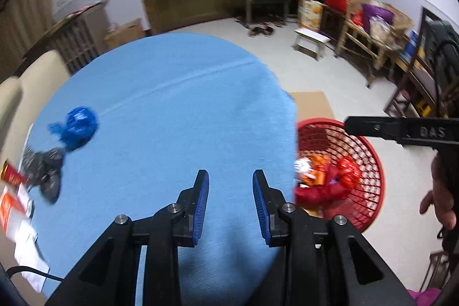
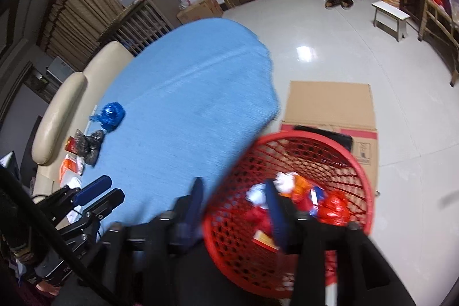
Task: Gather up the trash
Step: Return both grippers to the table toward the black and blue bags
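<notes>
Both tongs apart, empty: left tongs (image 1: 231,185) over blue-clothed counter (image 1: 172,93), right tongs (image 2: 235,200) above red mesh basket (image 2: 364,171) holding wrappers (image 2: 334,207). Blue wrapper (image 1: 79,128), dark wrapper (image 1: 47,168) on counter's left edge.

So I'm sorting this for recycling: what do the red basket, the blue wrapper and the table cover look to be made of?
Red basket: looks like moulded plastic, slightly glossy, with an open lattice wall and a smooth solid rim.
Blue wrapper: probably thin foil or plastic film, crumpled, with bright glints on its creases.
Table cover: looks like woven cloth, matte light blue, with a fold line across it and a limp edge.
</notes>
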The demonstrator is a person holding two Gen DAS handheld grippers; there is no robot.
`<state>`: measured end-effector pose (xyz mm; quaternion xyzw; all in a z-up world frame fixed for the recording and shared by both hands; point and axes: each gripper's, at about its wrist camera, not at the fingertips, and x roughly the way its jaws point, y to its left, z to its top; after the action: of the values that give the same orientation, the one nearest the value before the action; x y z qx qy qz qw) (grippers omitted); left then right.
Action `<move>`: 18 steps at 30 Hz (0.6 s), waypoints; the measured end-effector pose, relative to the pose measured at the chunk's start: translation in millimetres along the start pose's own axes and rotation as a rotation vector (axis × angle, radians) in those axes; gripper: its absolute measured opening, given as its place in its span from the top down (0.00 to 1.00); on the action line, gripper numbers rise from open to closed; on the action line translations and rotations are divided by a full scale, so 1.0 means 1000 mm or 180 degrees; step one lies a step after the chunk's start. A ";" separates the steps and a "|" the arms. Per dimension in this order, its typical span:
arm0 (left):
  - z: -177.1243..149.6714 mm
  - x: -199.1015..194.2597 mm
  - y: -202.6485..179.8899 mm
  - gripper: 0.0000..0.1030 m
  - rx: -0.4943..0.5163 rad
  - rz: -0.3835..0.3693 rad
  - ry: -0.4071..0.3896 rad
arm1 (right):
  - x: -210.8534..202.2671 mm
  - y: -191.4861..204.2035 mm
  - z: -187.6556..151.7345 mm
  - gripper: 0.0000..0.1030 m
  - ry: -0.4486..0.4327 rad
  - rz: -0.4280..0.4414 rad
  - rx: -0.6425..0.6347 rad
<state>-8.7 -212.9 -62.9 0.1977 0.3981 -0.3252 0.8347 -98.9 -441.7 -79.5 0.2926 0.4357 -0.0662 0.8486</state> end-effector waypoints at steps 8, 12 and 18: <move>-0.035 -0.024 0.069 0.69 -0.0512 0.0410 -0.0125 | 0.016 0.066 -0.004 0.45 0.0019 0.0173 -0.0363; -0.058 -0.032 0.097 0.68 -0.0732 0.0556 -0.0120 | 0.025 0.097 -0.010 0.45 0.0050 0.0249 -0.0491; -0.088 -0.039 0.138 0.68 -0.1082 0.0686 -0.0085 | 0.041 0.143 -0.022 0.45 0.0111 0.0221 -0.0816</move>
<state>22.6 -48.1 -75.4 0.0911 0.4127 -0.1647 0.8912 -36.6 -307.0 -58.7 0.1977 0.4449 0.0245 0.8731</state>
